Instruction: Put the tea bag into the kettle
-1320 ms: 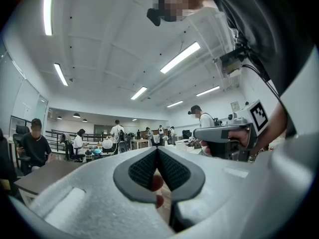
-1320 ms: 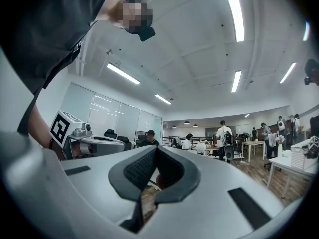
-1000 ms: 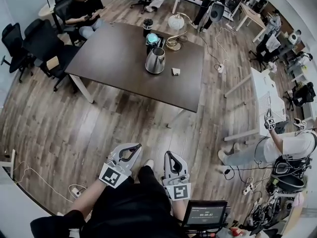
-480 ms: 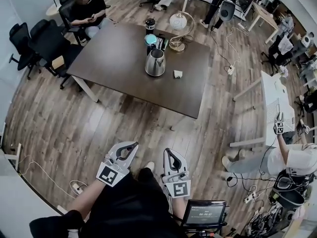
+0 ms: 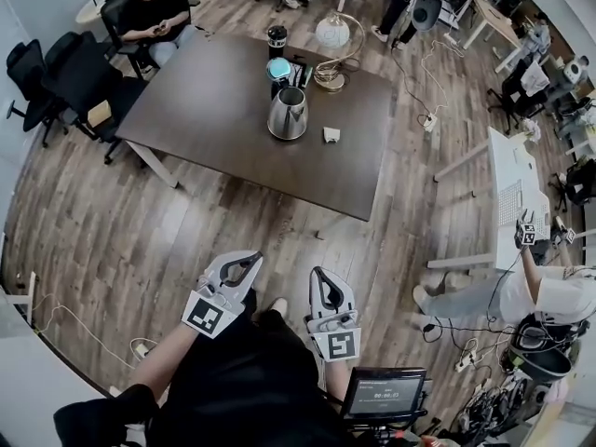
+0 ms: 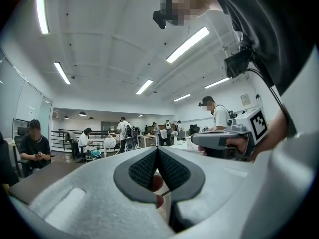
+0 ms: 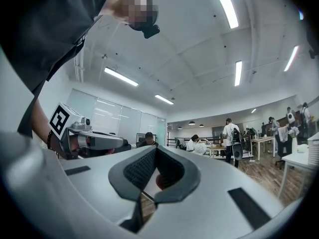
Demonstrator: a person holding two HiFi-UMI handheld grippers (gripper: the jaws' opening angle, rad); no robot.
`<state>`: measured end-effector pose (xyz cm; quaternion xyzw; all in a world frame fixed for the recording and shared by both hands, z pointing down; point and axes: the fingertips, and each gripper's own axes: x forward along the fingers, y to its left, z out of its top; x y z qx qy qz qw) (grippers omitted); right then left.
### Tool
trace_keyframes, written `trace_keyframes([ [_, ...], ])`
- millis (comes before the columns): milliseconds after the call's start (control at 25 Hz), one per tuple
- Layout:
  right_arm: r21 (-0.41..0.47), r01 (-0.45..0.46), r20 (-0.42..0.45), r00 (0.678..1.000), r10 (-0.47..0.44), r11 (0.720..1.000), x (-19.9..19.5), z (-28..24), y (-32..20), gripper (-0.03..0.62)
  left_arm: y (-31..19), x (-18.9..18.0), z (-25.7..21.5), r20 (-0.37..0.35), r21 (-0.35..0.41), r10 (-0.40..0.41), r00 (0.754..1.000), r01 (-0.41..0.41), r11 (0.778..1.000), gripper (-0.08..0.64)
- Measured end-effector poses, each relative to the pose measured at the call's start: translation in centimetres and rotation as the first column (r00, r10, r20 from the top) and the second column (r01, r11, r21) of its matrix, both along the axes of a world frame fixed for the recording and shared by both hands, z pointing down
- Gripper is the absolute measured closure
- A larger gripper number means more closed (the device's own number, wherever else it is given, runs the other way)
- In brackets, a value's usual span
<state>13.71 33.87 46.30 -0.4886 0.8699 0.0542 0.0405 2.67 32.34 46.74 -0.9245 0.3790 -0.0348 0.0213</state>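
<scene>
Floorboards (image 5: 233,222) lie between both grippers and the dark table (image 5: 205,110), where a lamp (image 5: 328,40), a black cup (image 5: 277,37) and a blue-lidded container (image 5: 279,69) stand behind the upright steel kettle (image 5: 288,115). The tea bag (image 5: 331,134), a small pale square, lies flat just right of the kettle, too small to show its long axis. The left gripper (image 5: 251,259) and right gripper (image 5: 318,274) have their jaws pressed together, empty.

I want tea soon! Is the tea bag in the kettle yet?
Not yet. The tea bag lies on the table, apart from the kettle.
</scene>
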Motion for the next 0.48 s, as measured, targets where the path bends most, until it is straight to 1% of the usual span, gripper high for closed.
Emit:
trace_keyframes([
  [160, 0.02, -0.009, -0.023, 1.0, 0.009, 1.0, -1.4, -1.6, -1.8, 0.586, -2.3, -0.6, -0.5, -0.018, 0.001, 0.026, 1.0, -0.026, 1.0, 0.575],
  [200, 0.023, -0.012, -0.029, 0.999, 0.013, 1.0, -1.9, -2.0, -2.3, 0.586, -3.0, -0.8, -0.9, -0.013, 0.026, 0.041, 0.999, -0.04, 0.999, 0.575],
  [240, 0.024, -0.018, -0.035, 0.999, 0.019, 1.0, -2.3, -2.2, -2.8, 0.586, -3.5, -0.9, -1.4, 0.004, 0.076, 0.064, 0.998, -0.065, 0.995, 0.575],
  [280, 0.024, -0.024, -0.043, 0.999, 0.025, 0.999, -2.6, -2.4, -3.3, 0.586, -3.9, -1.0, -1.9, 0.027, 0.135, 0.091, 0.995, -0.094, 0.986, 0.575],
  [320, 0.025, -0.029, -0.054, 0.998, 0.031, 0.999, -2.9, -2.5, -3.7, 0.586, -4.3, -1.1, -2.2, 0.043, 0.175, 0.111, 0.993, -0.117, 0.978, 0.575],
  [360, 0.027, -0.033, -0.064, 0.997, 0.035, 0.999, -3.1, -2.6, -4.1, 0.586, -4.5, -1.3, -2.3, 0.046, 0.191, 0.122, 0.991, -0.129, 0.973, 0.575],
  [480, 0.025, -0.044, -0.088, 0.995, 0.046, 0.999, -4.1, -2.9, -5.2, 0.586, -5.3, -2.1, -2.2, 0.029, 0.196, 0.139, 0.99, -0.142, 0.97, 0.575],
])
